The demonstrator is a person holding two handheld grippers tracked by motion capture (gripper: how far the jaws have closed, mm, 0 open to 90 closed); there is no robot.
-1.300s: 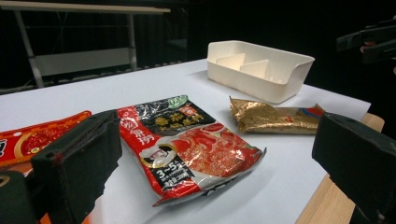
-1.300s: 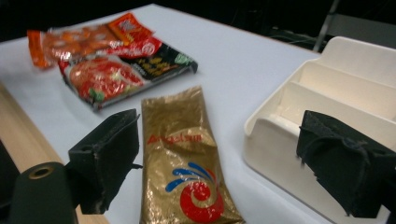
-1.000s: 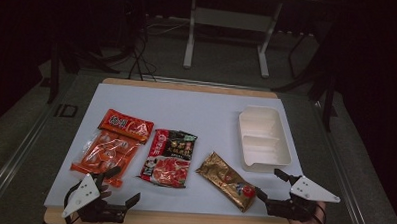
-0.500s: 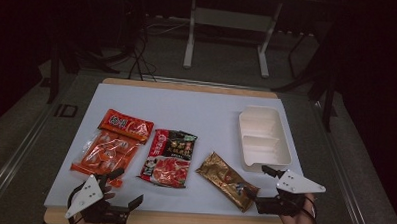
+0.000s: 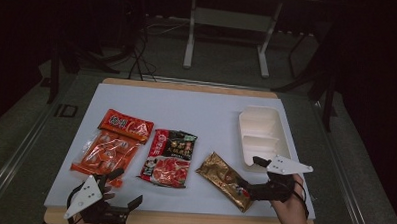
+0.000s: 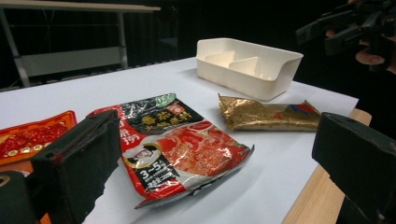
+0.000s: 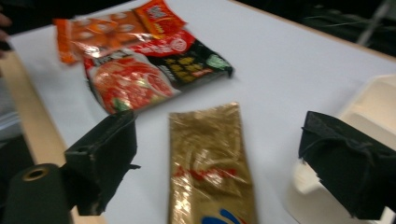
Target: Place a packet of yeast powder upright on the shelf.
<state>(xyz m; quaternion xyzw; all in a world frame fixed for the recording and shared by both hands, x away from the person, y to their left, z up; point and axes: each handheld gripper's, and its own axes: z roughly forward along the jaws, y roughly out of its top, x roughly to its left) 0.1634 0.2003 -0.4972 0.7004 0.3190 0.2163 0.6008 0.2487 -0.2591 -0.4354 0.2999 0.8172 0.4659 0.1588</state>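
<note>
A gold foil packet (image 5: 223,178) (image 7: 210,163) lies near the table's front edge, right of centre. My right gripper (image 5: 248,174) (image 7: 222,133) stands open at its near right end, one jaw on each side of the packet, with no grip on it. A red and black sauce packet (image 5: 169,156) (image 6: 182,140) lies in the middle. My left gripper (image 5: 127,187) (image 6: 222,133) is open at the front left, low over the table and holding nothing. It points across the red packet toward the white tray (image 5: 263,137) (image 6: 252,70).
Two orange snack packets (image 5: 107,151) (image 5: 126,123) lie at the left, one behind the other. The divided white tray sits at the right edge, just behind my right gripper. The table's wooden front edge (image 5: 182,221) runs under both hands.
My right gripper has moved left and forward, and its jaws now flank the near end of the gold packet. The left gripper has shifted only slightly.
</note>
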